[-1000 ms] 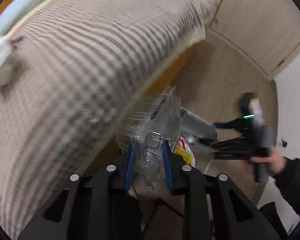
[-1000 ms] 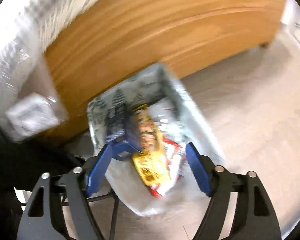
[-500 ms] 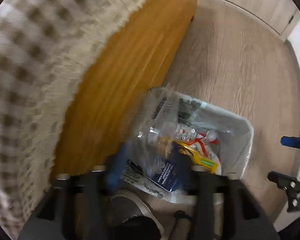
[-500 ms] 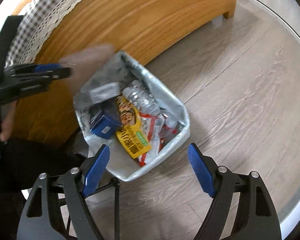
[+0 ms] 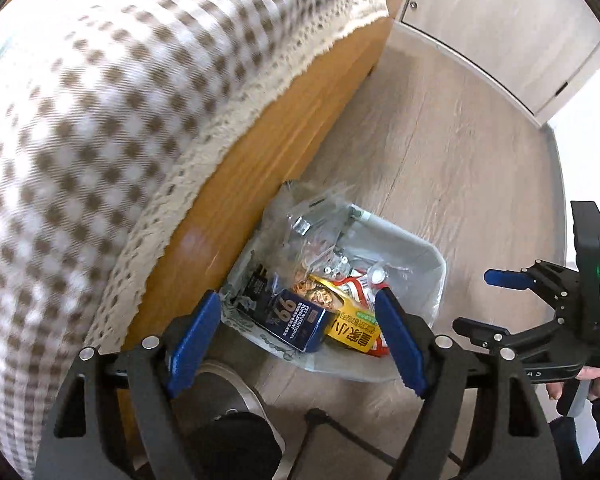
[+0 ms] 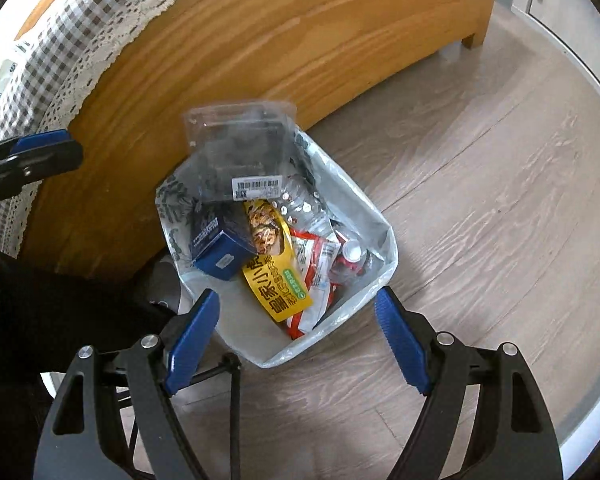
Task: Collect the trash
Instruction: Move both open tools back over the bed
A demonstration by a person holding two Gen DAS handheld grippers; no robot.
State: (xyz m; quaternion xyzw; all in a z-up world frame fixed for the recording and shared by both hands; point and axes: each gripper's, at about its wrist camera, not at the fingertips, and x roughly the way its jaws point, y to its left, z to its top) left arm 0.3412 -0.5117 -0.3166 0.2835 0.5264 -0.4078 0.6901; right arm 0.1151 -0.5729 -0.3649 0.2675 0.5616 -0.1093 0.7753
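A white-lined trash bin (image 5: 434, 276) (image 6: 382, 236) stands on the floor against the wooden table side. A clear plastic clamshell container (image 6: 240, 148) (image 5: 316, 224) leans at the bin's far edge, free of any grip. Below it lie a dark blue box (image 5: 292, 320) (image 6: 220, 244), a yellow snack packet (image 6: 278, 284) and a red and white wrapper (image 6: 320, 264). My left gripper (image 5: 296, 300) hangs over the bin, its jaws opening with nothing pressed between them. My right gripper (image 6: 296, 296) is open above the bin's near edge and also shows as the right gripper (image 5: 478, 302).
A brown checked cloth with a lace hem (image 5: 120, 120) drapes over the wooden table side (image 6: 280, 40). Pale wood floor (image 6: 480, 200) spreads to the right. Cabinet doors (image 5: 500, 32) stand at the back. A shoe (image 5: 236, 380) and a dark sleeve (image 6: 40, 312) are close below.
The left gripper came down over the bin and opened. The clear container that it held left its jaws and now rests in the bin. The right gripper stayed open.
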